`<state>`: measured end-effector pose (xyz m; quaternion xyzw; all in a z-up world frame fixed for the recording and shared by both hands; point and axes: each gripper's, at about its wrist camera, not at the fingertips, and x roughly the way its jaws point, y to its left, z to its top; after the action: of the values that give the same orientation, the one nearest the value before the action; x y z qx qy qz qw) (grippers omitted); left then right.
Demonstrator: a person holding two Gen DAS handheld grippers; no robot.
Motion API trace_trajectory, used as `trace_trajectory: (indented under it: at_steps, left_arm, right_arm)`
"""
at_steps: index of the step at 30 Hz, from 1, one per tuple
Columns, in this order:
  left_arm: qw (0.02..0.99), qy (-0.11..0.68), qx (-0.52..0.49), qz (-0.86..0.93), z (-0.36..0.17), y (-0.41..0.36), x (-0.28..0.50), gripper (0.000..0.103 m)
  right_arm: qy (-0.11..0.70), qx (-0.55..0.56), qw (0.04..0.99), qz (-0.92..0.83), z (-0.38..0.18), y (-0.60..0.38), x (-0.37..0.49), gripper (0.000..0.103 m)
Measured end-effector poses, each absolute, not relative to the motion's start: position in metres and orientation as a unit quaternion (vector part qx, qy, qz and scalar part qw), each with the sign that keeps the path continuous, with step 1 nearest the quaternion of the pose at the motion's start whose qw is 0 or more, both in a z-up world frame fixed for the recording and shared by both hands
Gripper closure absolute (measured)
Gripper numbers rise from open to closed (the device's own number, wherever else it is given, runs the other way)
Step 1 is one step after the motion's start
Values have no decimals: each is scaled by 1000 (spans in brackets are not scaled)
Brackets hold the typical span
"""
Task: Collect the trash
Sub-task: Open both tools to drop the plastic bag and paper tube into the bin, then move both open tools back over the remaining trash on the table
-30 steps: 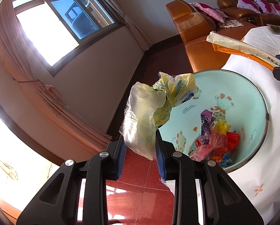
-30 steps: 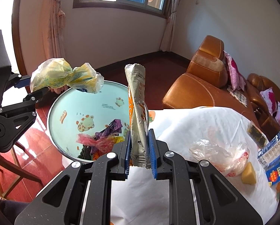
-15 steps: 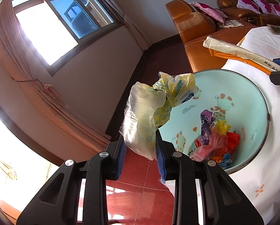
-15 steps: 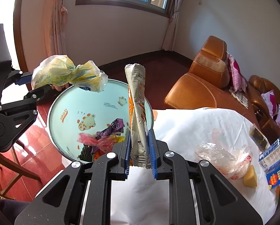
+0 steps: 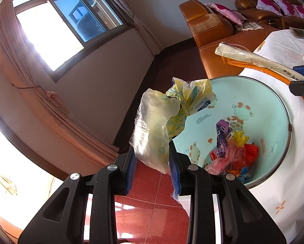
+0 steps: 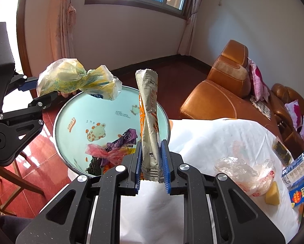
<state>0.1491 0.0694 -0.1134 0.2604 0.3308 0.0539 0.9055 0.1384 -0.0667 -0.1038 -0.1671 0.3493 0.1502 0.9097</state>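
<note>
A crumpled yellow plastic bag (image 5: 156,126) hangs in the air over the near rim of the pale blue trash bin (image 5: 253,93). It sits between the blue pads of my left gripper (image 5: 152,162), whose jaws are opening while the pads still touch it. In the right wrist view, that bag (image 6: 74,81) and the left gripper (image 6: 42,91) are above the bin (image 6: 103,109). My right gripper (image 6: 151,158) is shut on the bottom end of a long beige-and-orange wrapper (image 6: 149,111), upright beside the bin's rim. Colourful wrappers (image 5: 231,148) lie inside the bin.
A table under a white cloth (image 6: 202,142) adjoins the bin. On it lie a clear plastic bag (image 6: 245,172), a yellow chunk (image 6: 272,193), a blue carton (image 6: 298,168) and a dark packet (image 6: 282,150). An orange leather sofa (image 6: 213,95) stands behind. Red tiled floor lies below.
The right gripper and its long wrapper have edged a little closer to the bin. The left gripper and its bag stay in place, with the jaw gap slightly wider.
</note>
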Motion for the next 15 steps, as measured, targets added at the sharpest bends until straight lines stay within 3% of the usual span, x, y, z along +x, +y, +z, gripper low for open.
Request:
trace_trajectory:
  at_steps: [1,3,9,15]
  left_arm:
    - [907,329,258,51,-113,68,149,68]
    - [910,322,257,54,-112,67,147,49]
    - [915,317,248,32,-111,61,143,42]
    - [915,321,245,21,-113,52,139,41]
  right_arm:
    - [349,-166,910,152,-104,-66,139,82]
    - [345,-161,911,158,-102,-66,139,71]
    - [346,-161,911,153,-105,-70,138,59]
    - [347,-141,917,137,-99,-98,124,55]
